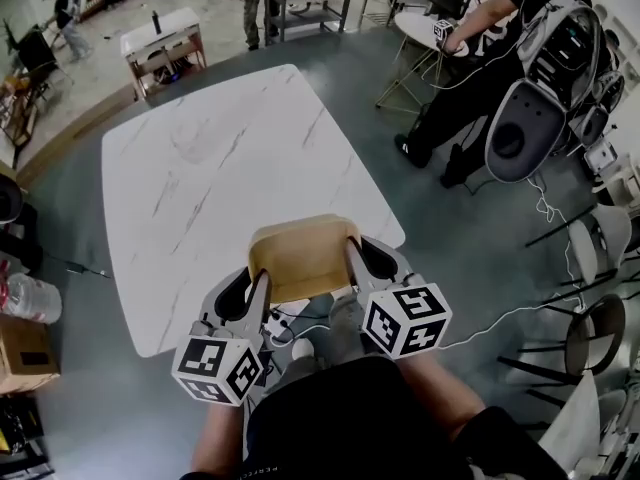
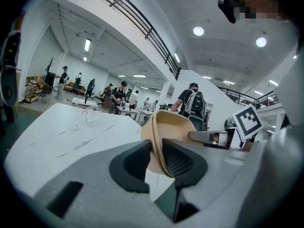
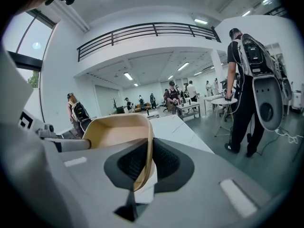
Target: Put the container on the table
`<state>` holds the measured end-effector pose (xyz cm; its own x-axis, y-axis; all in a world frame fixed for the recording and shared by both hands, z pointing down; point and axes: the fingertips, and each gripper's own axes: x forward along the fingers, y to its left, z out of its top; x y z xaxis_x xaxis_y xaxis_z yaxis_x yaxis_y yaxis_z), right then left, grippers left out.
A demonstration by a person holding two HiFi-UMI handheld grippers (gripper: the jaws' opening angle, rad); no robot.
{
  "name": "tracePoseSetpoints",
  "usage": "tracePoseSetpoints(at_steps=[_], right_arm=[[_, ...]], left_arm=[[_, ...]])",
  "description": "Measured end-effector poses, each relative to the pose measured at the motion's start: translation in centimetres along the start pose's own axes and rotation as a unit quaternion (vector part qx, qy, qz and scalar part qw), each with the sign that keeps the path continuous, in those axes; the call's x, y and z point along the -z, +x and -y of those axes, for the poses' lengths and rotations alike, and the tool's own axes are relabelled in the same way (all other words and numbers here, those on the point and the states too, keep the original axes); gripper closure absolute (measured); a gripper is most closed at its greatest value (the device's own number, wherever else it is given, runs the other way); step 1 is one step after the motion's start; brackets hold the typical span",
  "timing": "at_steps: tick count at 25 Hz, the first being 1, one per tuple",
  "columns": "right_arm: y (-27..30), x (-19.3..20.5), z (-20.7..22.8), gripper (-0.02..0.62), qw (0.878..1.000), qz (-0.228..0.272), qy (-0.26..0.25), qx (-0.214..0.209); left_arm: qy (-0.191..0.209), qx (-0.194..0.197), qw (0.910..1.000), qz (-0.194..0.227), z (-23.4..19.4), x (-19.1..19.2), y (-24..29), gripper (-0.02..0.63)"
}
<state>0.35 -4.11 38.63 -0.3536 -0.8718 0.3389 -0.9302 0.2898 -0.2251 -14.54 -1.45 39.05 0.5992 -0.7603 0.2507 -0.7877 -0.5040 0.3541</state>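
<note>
A tan, square-ish container [image 1: 300, 258] hangs between my two grippers over the near edge of the white marble table [image 1: 220, 158]. My left gripper [image 1: 262, 290] has the container's left wall between its pads, and I see no gap in the left gripper view, where the wall [image 2: 173, 125] runs between the jaws of the left gripper [image 2: 156, 158]. My right gripper [image 1: 352, 260] pinches the right wall. In the right gripper view the thin rim [image 3: 114, 129] sits tight in the right gripper [image 3: 149, 161]. The container looks empty.
A person with a backpack rig [image 1: 520, 58] sits at a round table to the far right. Dark chairs [image 1: 590, 338] and cables stand on the floor at the right. A cardboard box [image 1: 20, 353] and a bottle [image 1: 28, 298] lie at the left.
</note>
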Motion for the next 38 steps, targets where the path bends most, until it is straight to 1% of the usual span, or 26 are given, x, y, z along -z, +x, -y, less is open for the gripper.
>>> tracePoseSetpoints(at_steps=[3, 6, 9, 16, 23, 27, 32, 38], right_arm=[[0.7, -0.1, -0.2, 0.569, 1.0, -0.008, -0.007, -0.001], [1.4, -0.6, -0.2, 0.569, 1.0, -0.011, -0.014, -0.002], [2.1, -1.0, 0.0, 0.569, 1.0, -0.013, -0.014, -0.004], [3.5, -1.6, 0.9, 0.569, 1.0, -0.013, -0.013, -0.018], [5.8, -2.7, 3.0, 0.569, 0.999, -0.015, -0.01, -0.031], [7.6, -3.2, 4.2, 0.569, 0.999, -0.023, -0.012, -0.043], [10.4, -3.8, 6.8, 0.569, 0.998, -0.038, -0.01, -0.048], [13.0, -3.6, 10.1, 0.569, 0.997, -0.062, -0.002, -0.049]], left_arm=[[-0.016, 0.0, 0.9999, 0.002, -0.8, 0.0, 0.3, 0.528], [-0.023, 0.0, 0.9997, 0.011, -1.2, -0.3, 0.6, 0.528], [-0.025, -0.002, 0.9995, 0.018, -1.4, -0.6, 0.9, 0.523], [-0.02, -0.015, 0.9996, 0.015, -1.8, -0.9, 2.5, 0.525], [-0.009, -0.032, 0.9994, 0.012, -2.1, -1.9, 5.3, 0.523], [-0.009, -0.044, 0.9989, 0.011, -2.7, -2.4, 7.2, 0.526], [-0.009, -0.057, 0.9983, -0.002, -3.3, -2.6, 10.7, 0.523], [-0.014, -0.062, 0.9977, -0.02, -3.6, -2.2, 14.8, 0.522]])
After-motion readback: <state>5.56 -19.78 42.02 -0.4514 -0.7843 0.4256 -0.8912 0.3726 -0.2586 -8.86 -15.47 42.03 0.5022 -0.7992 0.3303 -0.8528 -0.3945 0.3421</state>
